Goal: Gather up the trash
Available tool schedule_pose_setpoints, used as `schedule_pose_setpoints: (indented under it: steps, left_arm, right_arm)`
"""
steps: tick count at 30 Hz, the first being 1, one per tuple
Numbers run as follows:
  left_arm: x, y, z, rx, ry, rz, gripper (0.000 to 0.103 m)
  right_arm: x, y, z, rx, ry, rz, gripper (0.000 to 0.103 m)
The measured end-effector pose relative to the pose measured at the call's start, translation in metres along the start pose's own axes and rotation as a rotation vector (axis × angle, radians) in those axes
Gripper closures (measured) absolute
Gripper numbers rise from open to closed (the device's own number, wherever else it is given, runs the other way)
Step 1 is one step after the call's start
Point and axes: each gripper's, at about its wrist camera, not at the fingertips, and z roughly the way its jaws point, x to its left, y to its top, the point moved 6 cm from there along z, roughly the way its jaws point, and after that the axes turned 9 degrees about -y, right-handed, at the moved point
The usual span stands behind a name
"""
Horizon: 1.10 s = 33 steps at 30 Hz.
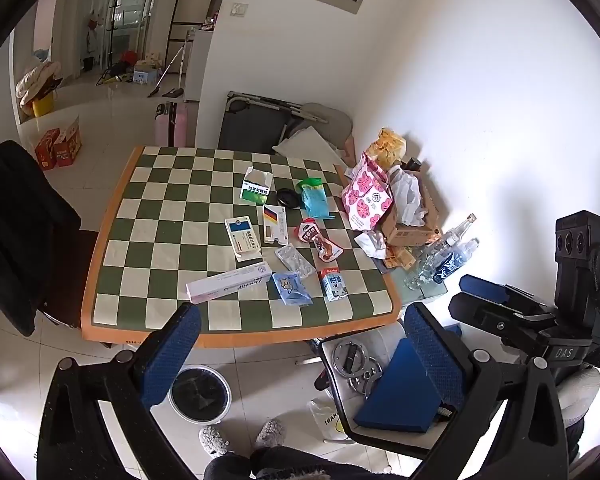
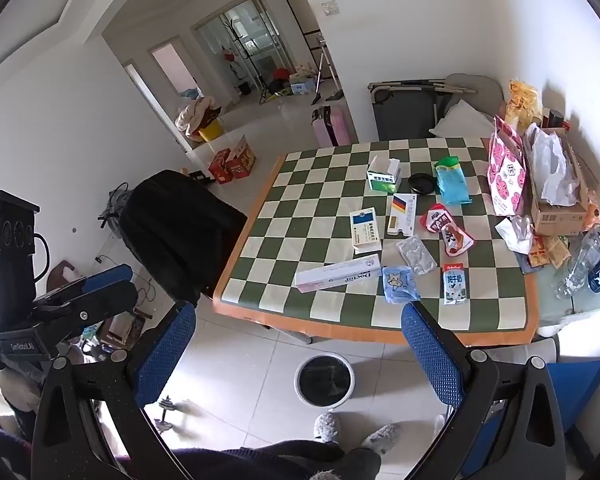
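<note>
Trash lies on a green-and-cream checkered table (image 1: 164, 216) (image 2: 324, 204): a long pink-white toothpaste box (image 1: 228, 282) (image 2: 338, 274), a blue-white medicine box (image 1: 244, 238) (image 2: 366, 230), a small milk carton (image 1: 334, 285) (image 2: 455, 283), a blue wrapper (image 1: 291, 288) (image 2: 398, 284), a red snack pouch (image 1: 320, 240) (image 2: 448, 228) and a green box (image 1: 256, 188) (image 2: 385, 176). A white-rimmed bin (image 1: 199, 394) (image 2: 324, 380) stands on the floor before the table. My left gripper (image 1: 300, 360) and right gripper (image 2: 300, 360) are open and empty, held above the floor short of the table edge.
A cardboard box (image 1: 410, 220) (image 2: 556, 200) with bags, a pink flowered bag (image 1: 366, 196) (image 2: 506, 176) and clear bottles (image 1: 444, 252) (image 2: 588, 256) crowd the table's right side. A black-draped chair (image 1: 24, 232) (image 2: 180, 224) stands left. A stool with a blue box (image 1: 400, 396) is at right.
</note>
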Motion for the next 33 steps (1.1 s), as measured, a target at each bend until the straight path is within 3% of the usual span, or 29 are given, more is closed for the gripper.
schedule_pose_setpoints:
  steps: [33]
  left_arm:
    - [-0.01, 0.007, 0.008, 0.032, -0.029, 0.028, 0.0]
  right_arm:
    - [-0.002, 0.001, -0.004, -0.007, 0.018, 0.009, 0.0]
